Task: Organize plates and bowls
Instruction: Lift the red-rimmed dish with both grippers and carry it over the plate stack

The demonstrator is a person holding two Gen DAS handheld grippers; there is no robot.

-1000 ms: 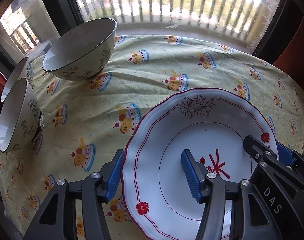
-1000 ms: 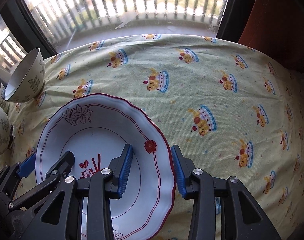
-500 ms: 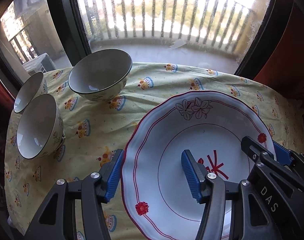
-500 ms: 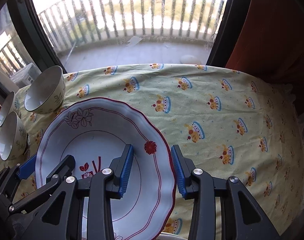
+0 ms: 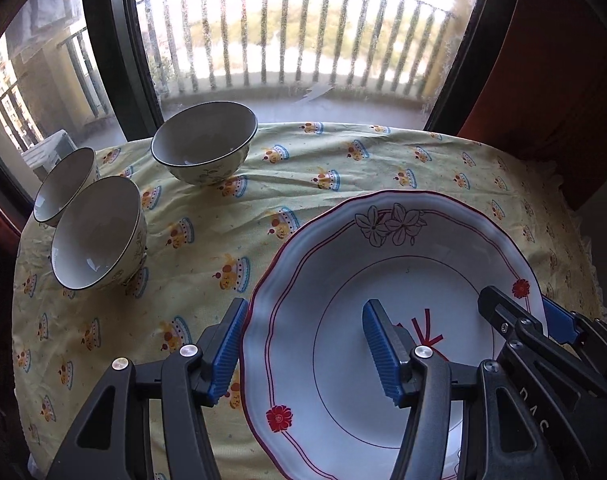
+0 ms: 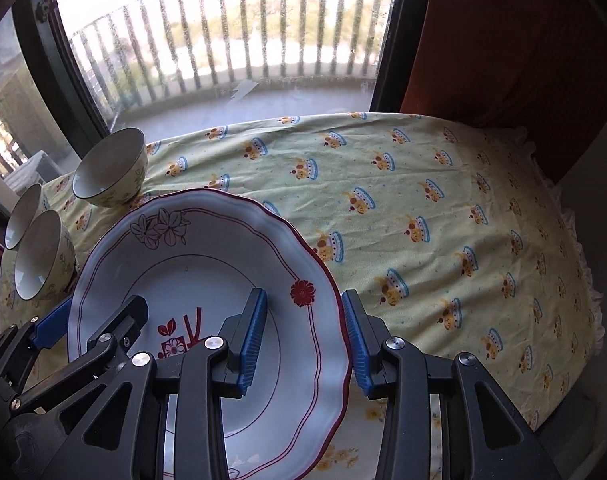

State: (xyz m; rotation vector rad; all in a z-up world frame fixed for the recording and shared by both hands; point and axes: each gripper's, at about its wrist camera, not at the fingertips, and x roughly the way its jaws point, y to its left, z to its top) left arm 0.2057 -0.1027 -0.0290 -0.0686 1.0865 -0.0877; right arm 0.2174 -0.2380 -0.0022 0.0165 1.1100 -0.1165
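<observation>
A table under a yellow tablecloth [image 6: 443, 208] (printed with small cakes) stands before a large window [image 5: 303, 40]. Outside, a balcony railing [image 6: 239, 36] catches bright daylight. A red curtain [image 6: 503, 48] hangs right.

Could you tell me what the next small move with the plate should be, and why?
Probably carry the plate level toward a bare stretch of tablecloth, clear of the three bowls. The left gripper and right gripper clamp opposite rims, and the plate appears lifted, so the hands should move together.
</observation>
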